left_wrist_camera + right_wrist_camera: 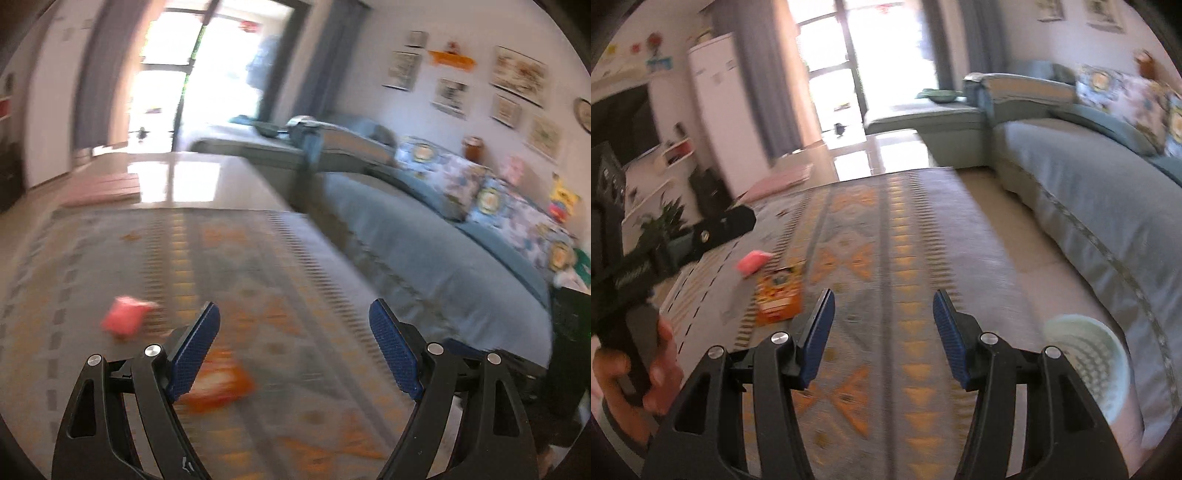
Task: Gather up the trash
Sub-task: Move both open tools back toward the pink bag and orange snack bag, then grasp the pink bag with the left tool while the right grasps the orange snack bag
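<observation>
Both grippers are hanging over the rug [886, 236] with nothing between their pads: the left gripper [295, 343] spread wide, the right gripper [883, 332] half open. Two pieces of trash are lying left of centre, a pink packet [753, 261] and an orange wrapper [778, 295] just beside it. One pale basket [1089, 365] is sitting lower right by the sofa's edge [1082, 236], bare rug stretching ahead between them.

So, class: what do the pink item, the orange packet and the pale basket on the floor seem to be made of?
Pink item: probably soft plastic wrap or foam; too blurred to tell.
Orange packet: looks like printed card or glossy film, flat and brightly patterned.
Pale basket: likely moulded plastic, matte, with slotted walls.
</observation>
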The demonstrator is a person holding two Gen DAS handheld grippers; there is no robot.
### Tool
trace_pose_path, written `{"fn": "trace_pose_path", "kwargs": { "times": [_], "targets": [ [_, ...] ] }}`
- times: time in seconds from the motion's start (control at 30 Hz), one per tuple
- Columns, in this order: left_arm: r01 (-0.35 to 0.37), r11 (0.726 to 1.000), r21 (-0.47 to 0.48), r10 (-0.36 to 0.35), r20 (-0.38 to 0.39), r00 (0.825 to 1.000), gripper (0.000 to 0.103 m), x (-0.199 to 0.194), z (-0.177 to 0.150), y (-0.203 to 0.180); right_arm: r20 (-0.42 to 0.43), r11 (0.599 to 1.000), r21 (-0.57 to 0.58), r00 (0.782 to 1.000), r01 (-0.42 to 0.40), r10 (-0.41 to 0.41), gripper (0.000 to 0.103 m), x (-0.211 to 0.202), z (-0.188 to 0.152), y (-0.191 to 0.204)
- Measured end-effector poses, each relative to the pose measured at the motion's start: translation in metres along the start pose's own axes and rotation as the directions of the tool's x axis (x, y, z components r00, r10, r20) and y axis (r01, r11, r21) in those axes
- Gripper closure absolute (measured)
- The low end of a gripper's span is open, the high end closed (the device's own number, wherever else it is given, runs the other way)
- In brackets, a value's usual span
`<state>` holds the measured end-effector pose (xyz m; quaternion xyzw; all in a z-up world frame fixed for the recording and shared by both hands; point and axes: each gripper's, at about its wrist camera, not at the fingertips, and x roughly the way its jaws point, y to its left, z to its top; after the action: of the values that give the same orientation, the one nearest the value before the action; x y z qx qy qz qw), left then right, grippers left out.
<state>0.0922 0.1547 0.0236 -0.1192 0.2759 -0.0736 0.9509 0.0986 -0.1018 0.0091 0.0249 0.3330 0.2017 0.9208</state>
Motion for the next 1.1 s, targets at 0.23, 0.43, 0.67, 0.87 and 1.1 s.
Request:
{"fn": "trace_pose_path", "kwargs": {
  "times": [0.23, 0.43, 0.67, 0.87, 1.1],
  "targets": [
    [-0.191, 0.98, -0.058, 0.186, -0.078, 0.979, 0.016, 0.017, -0.011, 0.104, -0.051, 0.994, -0.086, 0.996, -0.073, 0.069, 0.051, 0.049, -0.007, 0.067],
    [-0.214, 0.975, -0.061, 0.202, -0.163, 0.966, 0.016, 0.062, -0.014, 0.146, -0.127, 0.983, -0.144, 0.987, -0.112, 0.094, 0.051, 0.096, -0.013, 0.101],
    [-0.223, 0.975, 0.005, 0.217, -0.256, 0.942, 0.024, 0.099, -0.011, 0.153, -0.202, 0.968, -0.201, 0.973, -0.15, 0.109, 0.042, 0.137, -0.014, 0.125],
    [-0.231, 0.973, 0.015, 0.226, -0.283, 0.932, 0.066, 0.109, -0.018, 0.155, -0.234, 0.969, -0.197, 0.967, -0.148, 0.1, 0.034, 0.153, -0.014, 0.128],
    [-0.238, 0.97, -0.042, 0.223, -0.225, 0.948, 0.067, 0.077, -0.024, 0.154, -0.28, 0.972, -0.184, 0.956, -0.143, 0.088, 0.022, 0.169, -0.016, 0.133]
  ]
}}
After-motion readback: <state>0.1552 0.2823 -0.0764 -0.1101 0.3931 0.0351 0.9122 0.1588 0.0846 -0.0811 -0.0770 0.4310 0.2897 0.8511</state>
